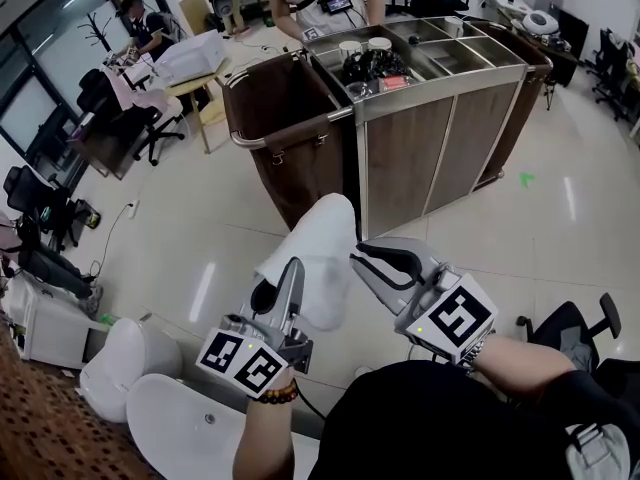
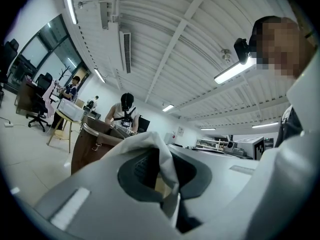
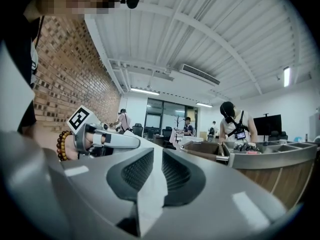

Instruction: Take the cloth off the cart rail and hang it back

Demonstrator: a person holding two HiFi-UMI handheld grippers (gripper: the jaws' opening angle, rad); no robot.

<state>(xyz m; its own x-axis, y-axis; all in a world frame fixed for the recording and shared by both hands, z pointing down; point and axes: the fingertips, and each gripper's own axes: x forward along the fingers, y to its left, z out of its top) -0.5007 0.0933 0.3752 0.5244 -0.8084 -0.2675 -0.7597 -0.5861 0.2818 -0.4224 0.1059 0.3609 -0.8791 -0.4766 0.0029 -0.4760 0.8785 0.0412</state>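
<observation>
Over the pale floor (image 1: 480, 238), on the near side of the cart (image 1: 430, 138), the head view shows the white cloth (image 1: 322, 253) held up in the air between the two grippers. The left gripper (image 1: 292, 273) grips its left edge and the right gripper (image 1: 362, 258) its right edge, so the cloth bunches into a rounded hump between them. It is well clear of the cart rail (image 1: 300, 125), the curved metal bar that runs round the brown bag (image 1: 285, 93) at the cart's left end. Cups (image 1: 365, 46) stand in a compartment at the cart top's far left corner, and a person (image 1: 325, 3) stands at the cart's far edge.

Along the left gripper's jaws, in the left gripper view, the two dark pads are pressed together on a fold of the cloth (image 2: 150, 141), which rises over the jaw tips and drops down between them. The cart's bag end and rail lie beyond at the left, with the person behind.

From the right gripper view, the jaws are likewise closed, pinching a thin strip of the cloth (image 3: 150, 204) that runs down between the ribbed pads. The left gripper shows just beside at the left with its marker cube (image 3: 80, 118) and a bead bracelet (image 3: 61, 145) on the wrist behind it. The cart stands apart at the right edge, and a brick wall (image 3: 65, 74) fills the left.
</observation>
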